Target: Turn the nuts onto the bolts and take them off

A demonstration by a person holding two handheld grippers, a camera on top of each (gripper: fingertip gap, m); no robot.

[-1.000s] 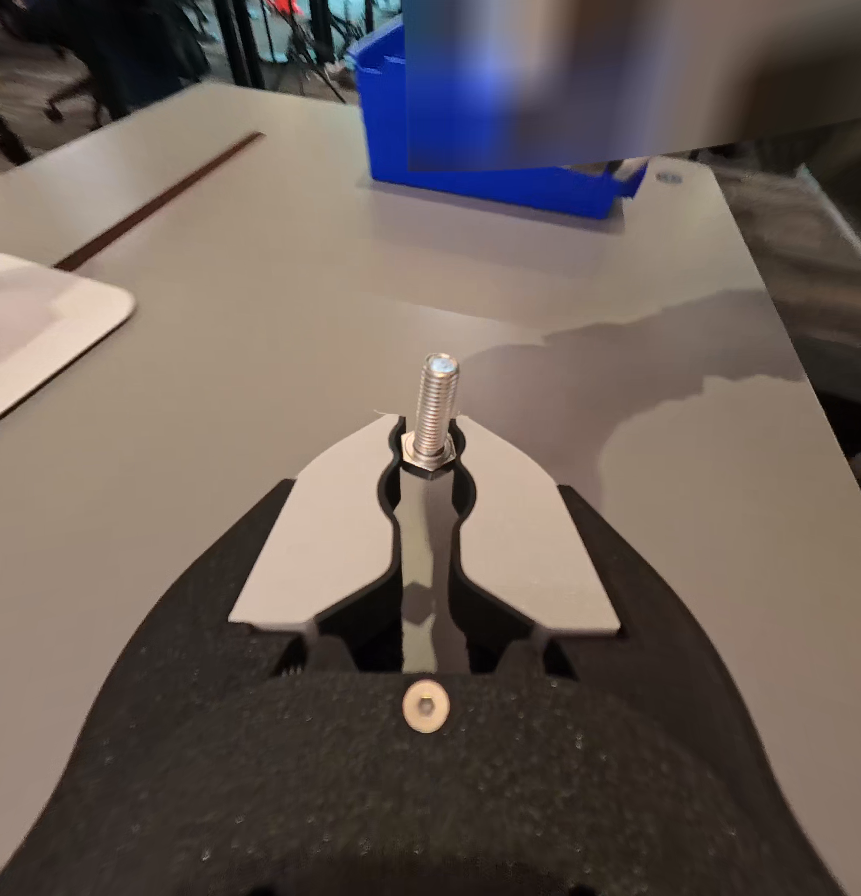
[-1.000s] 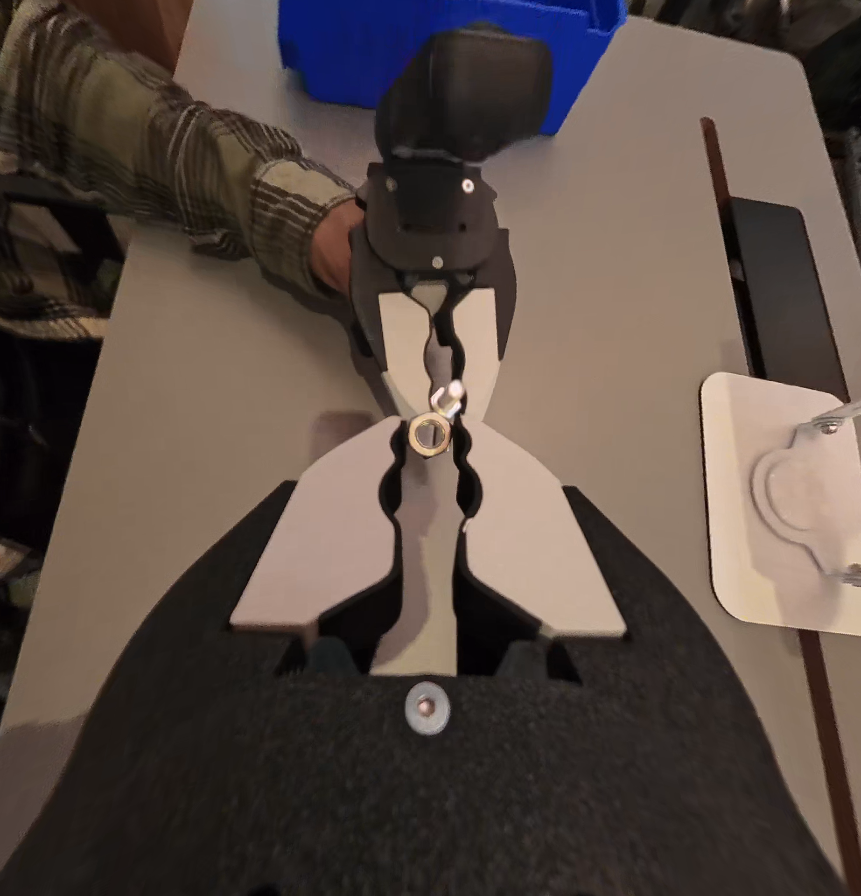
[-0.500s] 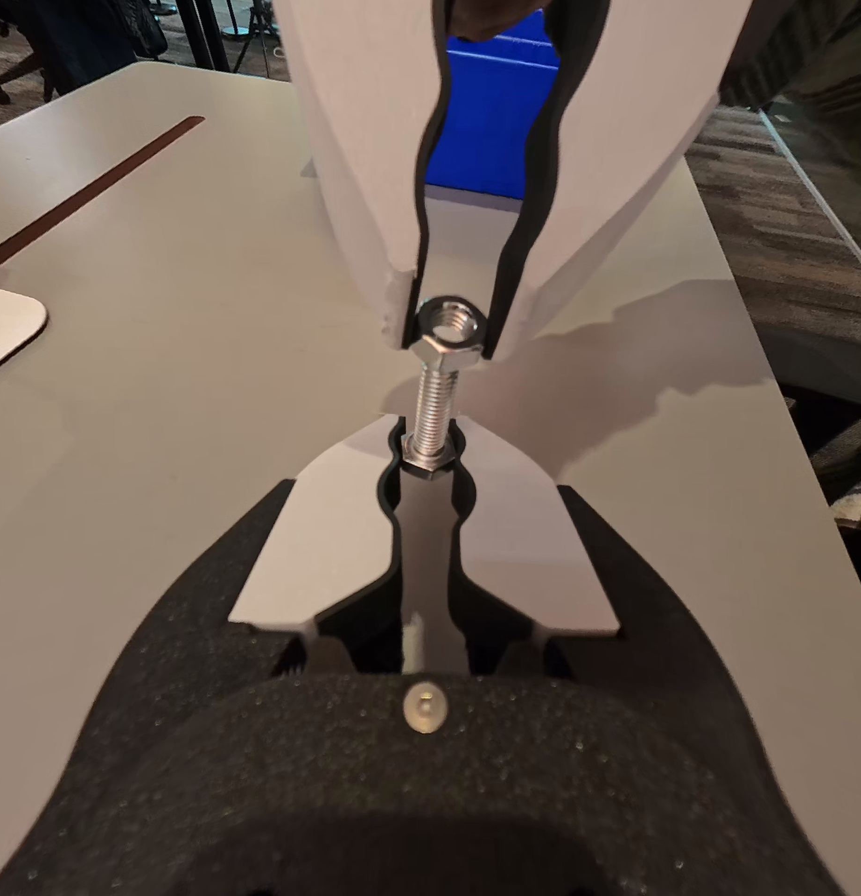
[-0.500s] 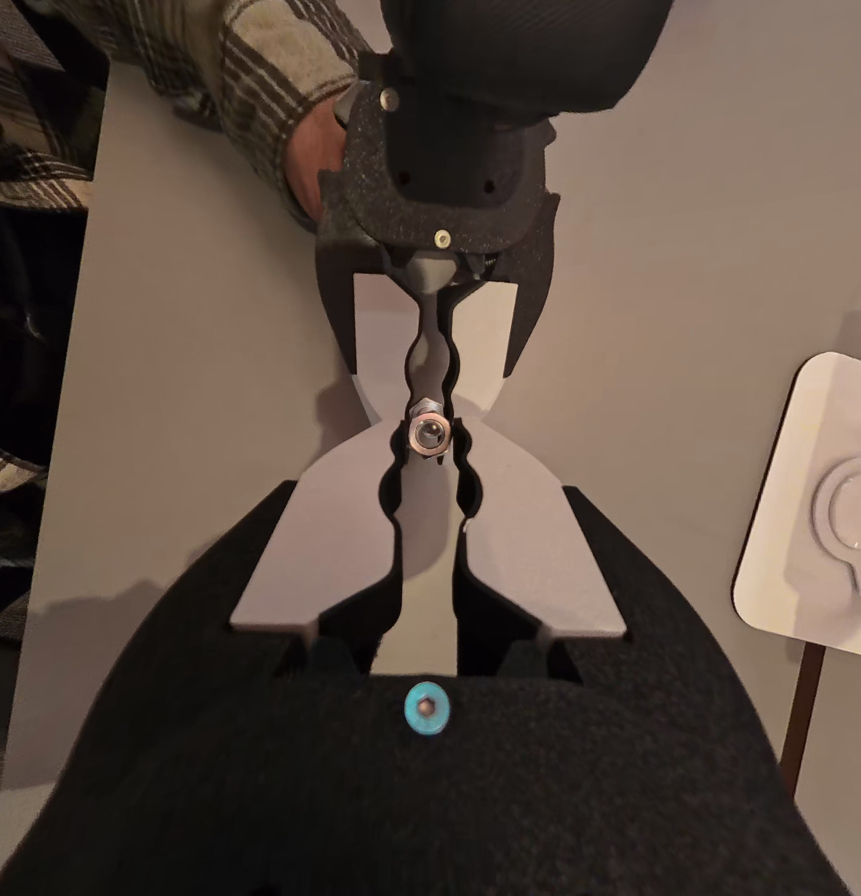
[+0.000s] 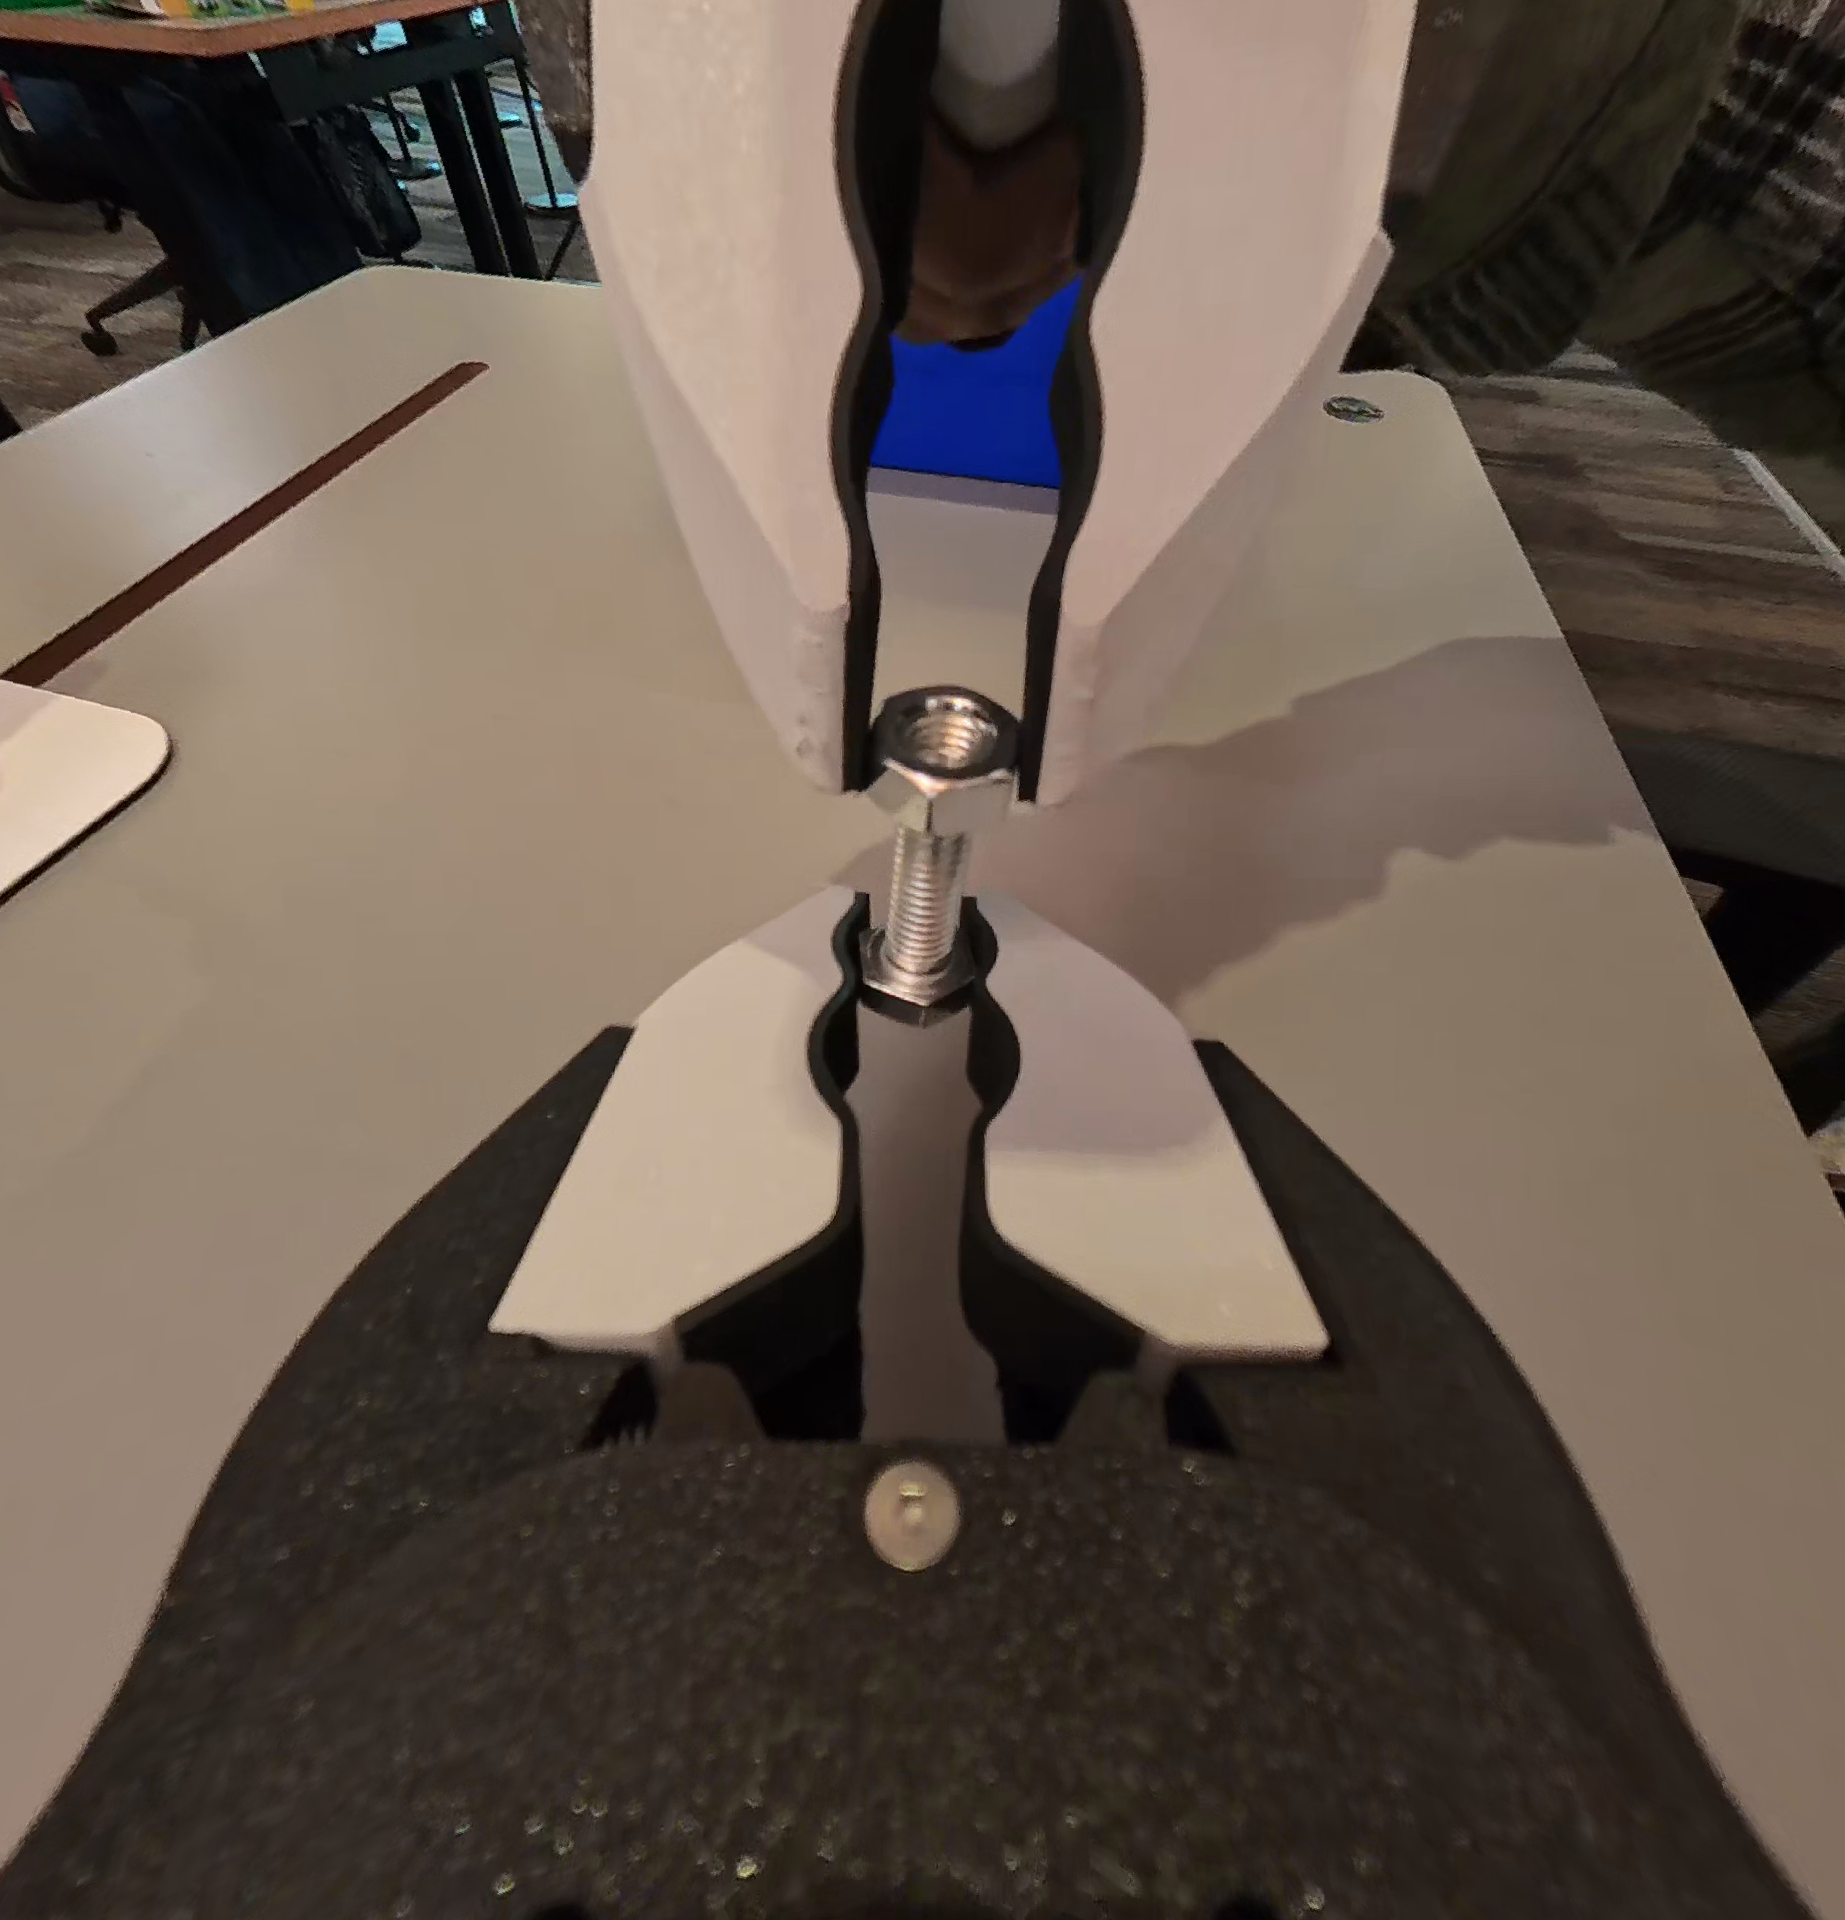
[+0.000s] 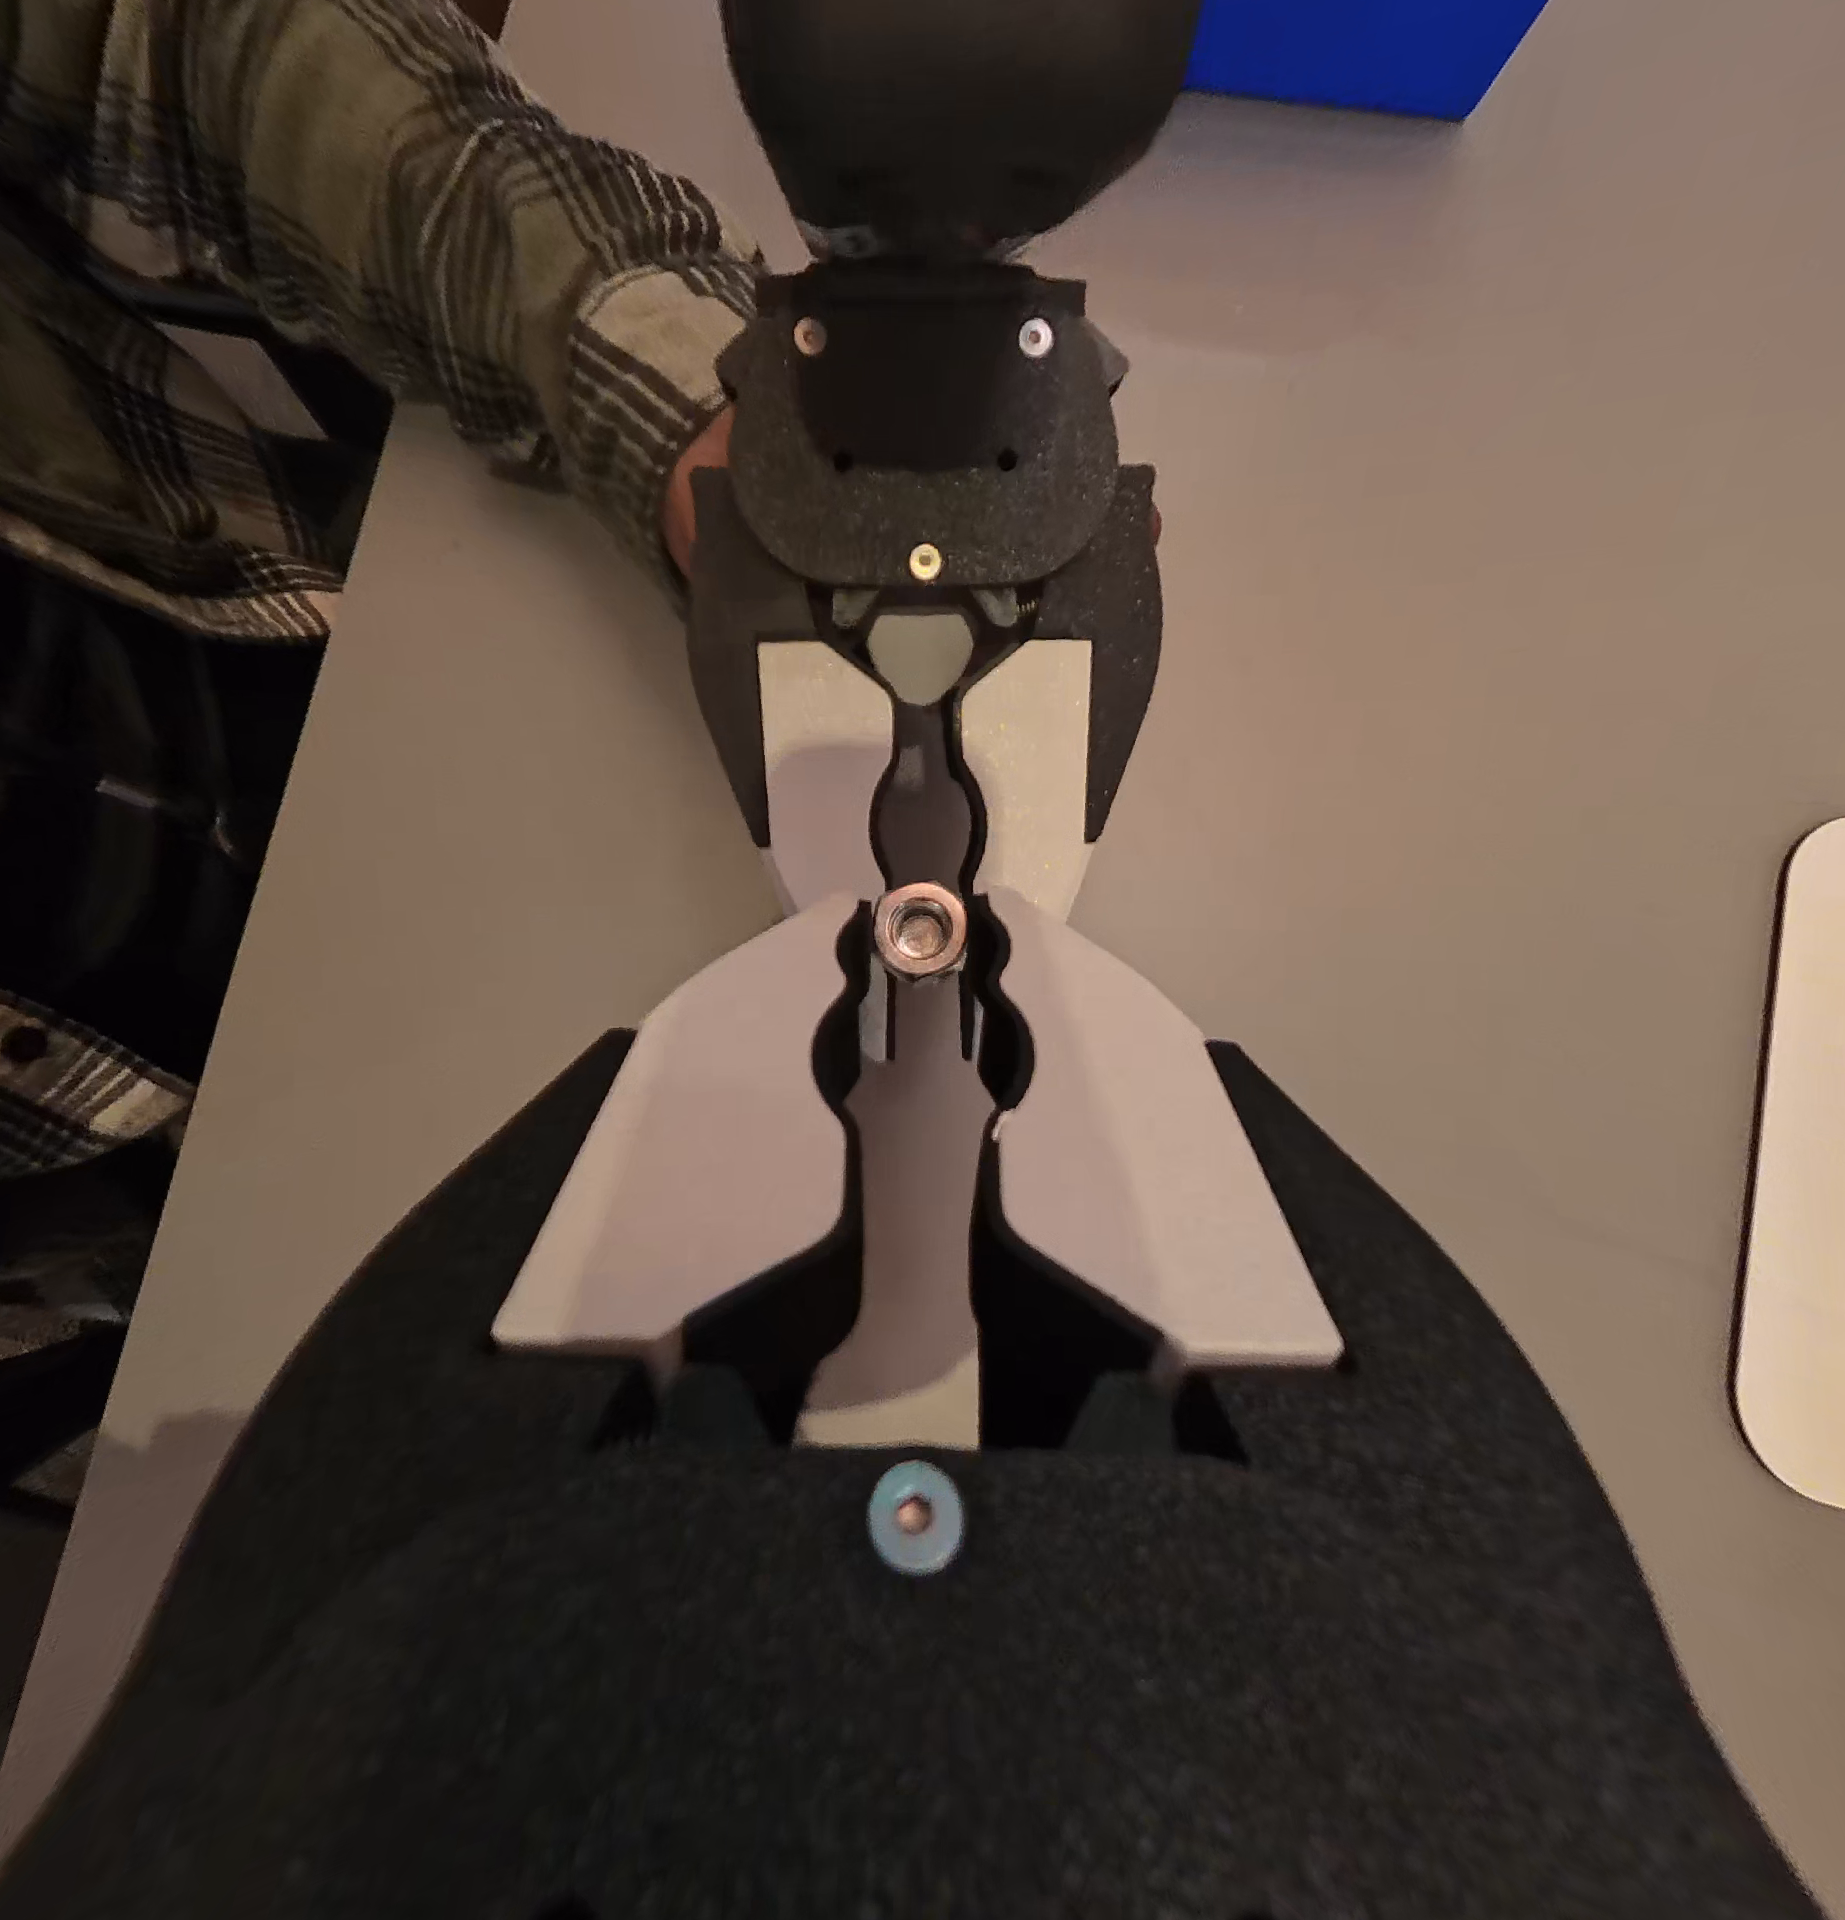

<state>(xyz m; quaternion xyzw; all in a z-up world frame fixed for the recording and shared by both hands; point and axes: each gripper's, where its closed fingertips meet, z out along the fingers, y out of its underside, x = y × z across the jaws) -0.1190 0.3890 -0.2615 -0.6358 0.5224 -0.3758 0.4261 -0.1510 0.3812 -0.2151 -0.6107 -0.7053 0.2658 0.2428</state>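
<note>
My left gripper [image 5: 913, 982] is shut on the head of a silver bolt [image 5: 926, 894] and holds it upright above the grey table. My right gripper [image 5: 939, 764] comes down from above, shut on a silver hex nut [image 5: 944, 753] that sits on the tip of the bolt's thread. In the right wrist view my right gripper [image 6: 918, 940] holds the nut [image 6: 918, 932] from above, and the bolt's end shows inside the nut's hole. The left gripper [image 6: 923, 821] lies just beyond it, held by a hand in a plaid sleeve [image 6: 378, 281].
A blue bin [image 5: 985, 400] stands at the far end of the table [image 5: 378, 831]. A white board [image 6: 1822, 1164] lies on the table to the side, and it also shows in the left wrist view [image 5: 35, 790]. A dark strip [image 5: 253, 520] runs along the table. Some 5 cm of space lies between my two pairs of fingers.
My right gripper came in with the nut and lowered it onto the tip of the bolt. The left gripper kept hold of the bolt, and both views moved closer together.
</note>
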